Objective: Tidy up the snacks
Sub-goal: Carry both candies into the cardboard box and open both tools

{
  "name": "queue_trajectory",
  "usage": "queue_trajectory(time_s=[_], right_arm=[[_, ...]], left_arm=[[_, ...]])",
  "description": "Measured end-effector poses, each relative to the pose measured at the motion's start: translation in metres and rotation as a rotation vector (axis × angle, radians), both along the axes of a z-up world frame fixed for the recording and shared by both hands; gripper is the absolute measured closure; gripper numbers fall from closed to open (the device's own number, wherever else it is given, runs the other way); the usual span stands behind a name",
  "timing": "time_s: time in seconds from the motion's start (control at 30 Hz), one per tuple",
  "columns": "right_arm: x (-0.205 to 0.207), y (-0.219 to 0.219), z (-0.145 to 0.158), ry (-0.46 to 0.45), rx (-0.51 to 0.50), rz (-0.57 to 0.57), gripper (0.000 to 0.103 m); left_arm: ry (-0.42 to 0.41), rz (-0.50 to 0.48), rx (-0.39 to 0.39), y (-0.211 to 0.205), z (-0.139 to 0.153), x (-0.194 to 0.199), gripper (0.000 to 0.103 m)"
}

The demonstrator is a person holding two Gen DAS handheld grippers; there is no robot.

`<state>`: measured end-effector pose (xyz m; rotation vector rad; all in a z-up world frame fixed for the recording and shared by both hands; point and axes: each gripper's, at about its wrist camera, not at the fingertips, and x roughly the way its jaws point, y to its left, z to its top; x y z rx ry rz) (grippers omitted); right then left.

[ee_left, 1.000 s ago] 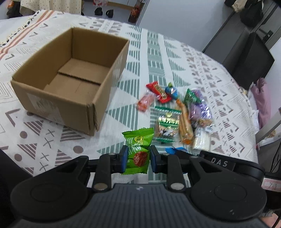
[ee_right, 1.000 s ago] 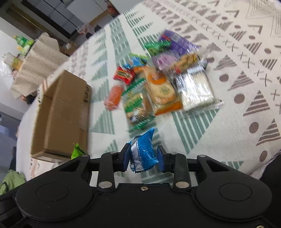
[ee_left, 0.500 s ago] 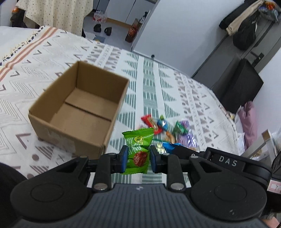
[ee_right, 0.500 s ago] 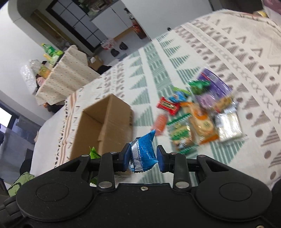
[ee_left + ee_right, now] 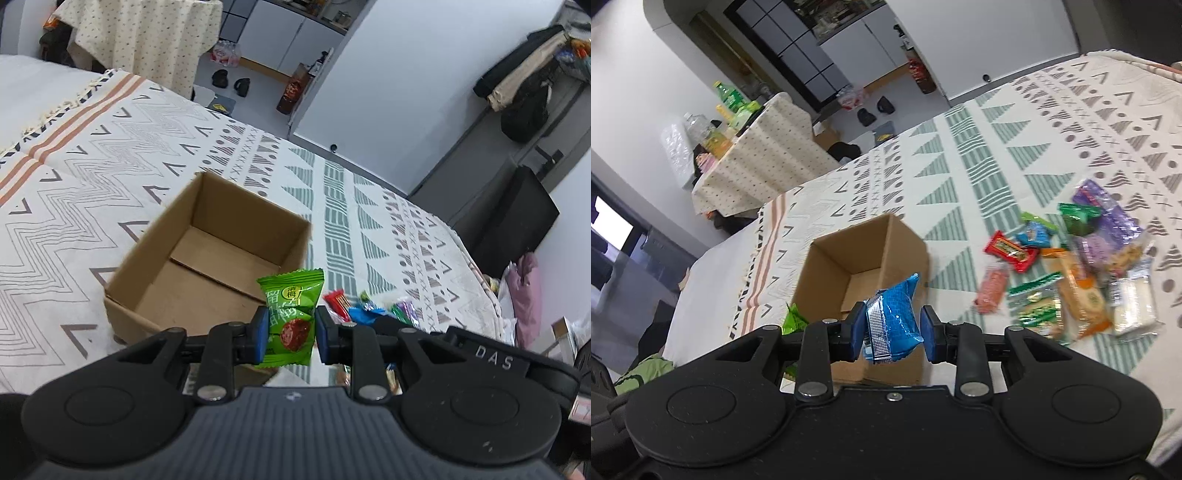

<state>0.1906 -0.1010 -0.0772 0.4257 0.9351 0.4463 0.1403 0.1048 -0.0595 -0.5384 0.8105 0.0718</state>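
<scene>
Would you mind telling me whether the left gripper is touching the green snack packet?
Touching. The left wrist view shows the left gripper shut on the green snack packet, both blue pads pressed against its sides, above the near edge of the cardboard box.

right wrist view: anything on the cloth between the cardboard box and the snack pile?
No. In the right wrist view the patterned cloth between the cardboard box and the snack pile is bare.
</scene>
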Motion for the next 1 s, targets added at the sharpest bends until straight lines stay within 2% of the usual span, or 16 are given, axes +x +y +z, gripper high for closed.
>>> queue_trajectory(time_s=[0.43,0.57,0.67,0.77,0.8,0.87,0.93,1.0], right_arm=[[0.019,0.053,-0.011,0.027,0.031,0.051,0.072],[0.024,0.064,-0.014,0.039,0.054,0.061,0.071],[0.025,0.066,-0.016,0.053,0.064,0.055,0.06],[0.022,0.061,-0.013,0.031,0.066,0.046,0.028],[0.021,0.06,-0.011,0.02,0.057,0.045,0.017],[0.017,0.055,-0.006,0.001,0.022,0.051,0.01],[0.014,0.049,-0.004,-0.007,-0.011,0.059,0.0],[0.009,0.043,-0.001,-0.021,-0.046,0.062,0.0]], left_arm=[[0.05,0.077,0.035,0.044,-0.019,0.019,0.077],[0.078,0.104,0.063,0.053,-0.018,0.021,0.07],[0.103,0.123,0.056,0.06,-0.018,0.02,0.053],[0.113,0.129,0.087,0.06,-0.015,0.018,0.042],[0.115,0.126,0.1,0.058,-0.014,0.018,0.034],[0.123,0.123,0.114,0.055,-0.013,0.017,0.026],[0.131,0.126,0.107,0.052,-0.012,0.015,0.024],[0.143,0.136,0.104,0.049,-0.012,0.011,0.022]])
